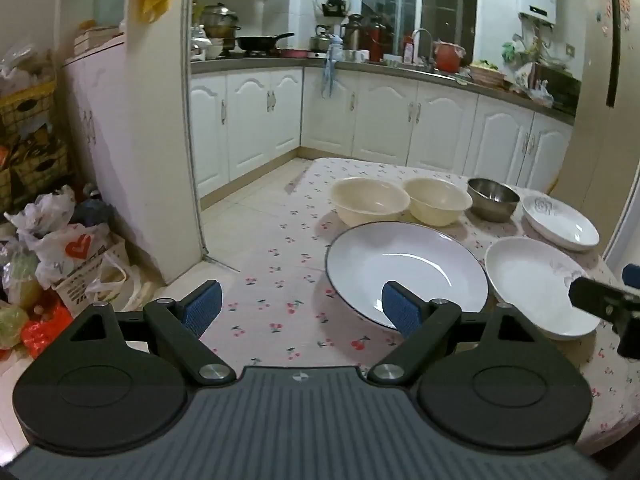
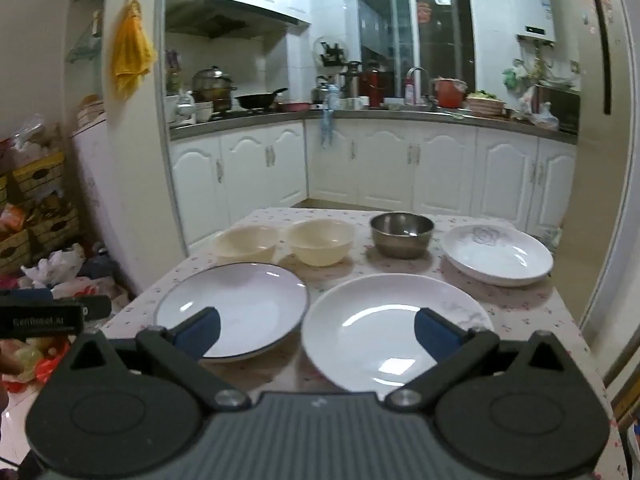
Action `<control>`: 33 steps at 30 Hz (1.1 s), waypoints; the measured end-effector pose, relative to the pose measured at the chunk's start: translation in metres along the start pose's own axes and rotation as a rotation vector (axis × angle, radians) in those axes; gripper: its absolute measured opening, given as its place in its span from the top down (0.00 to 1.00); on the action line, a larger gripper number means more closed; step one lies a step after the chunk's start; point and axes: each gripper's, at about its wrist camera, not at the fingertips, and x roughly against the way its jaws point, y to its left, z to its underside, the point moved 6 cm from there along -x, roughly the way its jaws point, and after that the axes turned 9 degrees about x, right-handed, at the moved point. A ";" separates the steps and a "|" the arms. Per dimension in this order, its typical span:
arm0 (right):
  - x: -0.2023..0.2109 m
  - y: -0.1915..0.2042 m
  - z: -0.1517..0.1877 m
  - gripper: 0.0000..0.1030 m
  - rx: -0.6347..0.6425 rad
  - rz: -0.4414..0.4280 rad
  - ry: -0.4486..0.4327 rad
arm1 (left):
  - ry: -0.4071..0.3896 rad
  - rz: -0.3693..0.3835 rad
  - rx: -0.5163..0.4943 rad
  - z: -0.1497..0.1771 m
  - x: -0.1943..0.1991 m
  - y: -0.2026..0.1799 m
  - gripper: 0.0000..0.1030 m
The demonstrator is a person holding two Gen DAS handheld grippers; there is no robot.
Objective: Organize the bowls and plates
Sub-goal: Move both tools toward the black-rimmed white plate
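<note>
On a table with a cherry-print cloth (image 1: 276, 280) (image 2: 520, 304) stand two cream bowls (image 1: 369, 200) (image 1: 437, 199) (image 2: 246, 242) (image 2: 321, 239), a steel bowl (image 1: 493, 197) (image 2: 401, 233) and three plates. The dark-rimmed plate (image 1: 404, 264) (image 2: 240, 304) lies front left, a plain white plate (image 1: 532, 280) (image 2: 380, 332) front right, a flower-print plate (image 1: 560, 222) (image 2: 498, 254) behind it. My left gripper (image 1: 301, 309) hangs open over the near left of the table, its right pad above the dark-rimmed plate's rim. My right gripper (image 2: 318, 332) is open above the two front plates, holding nothing.
Behind the table runs an L-shaped kitchen counter (image 2: 400, 116) with white cabinets, pots and a sink. A white cupboard (image 1: 132, 140) stands left, with bags and crates (image 1: 52, 264) on the floor beside it. A fridge door (image 2: 600, 160) rises at the right.
</note>
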 end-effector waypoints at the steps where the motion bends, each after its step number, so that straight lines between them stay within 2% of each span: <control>1: 0.008 -0.008 0.001 0.01 0.003 -0.025 -0.004 | -0.006 0.002 0.008 0.004 0.002 -0.003 0.00; 10: 0.031 0.021 -0.015 0.01 0.040 -0.075 0.008 | -0.021 -0.010 -0.003 0.016 0.020 0.002 0.00; 20: 0.035 0.032 -0.018 0.01 0.049 -0.106 0.028 | -0.011 -0.021 0.007 0.008 0.021 0.013 0.00; 26: 0.031 0.031 -0.016 0.01 0.046 -0.104 0.036 | 0.028 -0.021 -0.007 0.007 0.008 0.014 0.00; 33: 0.023 0.020 -0.007 0.01 0.016 -0.056 0.073 | 0.059 0.001 -0.043 0.013 -0.003 0.005 0.00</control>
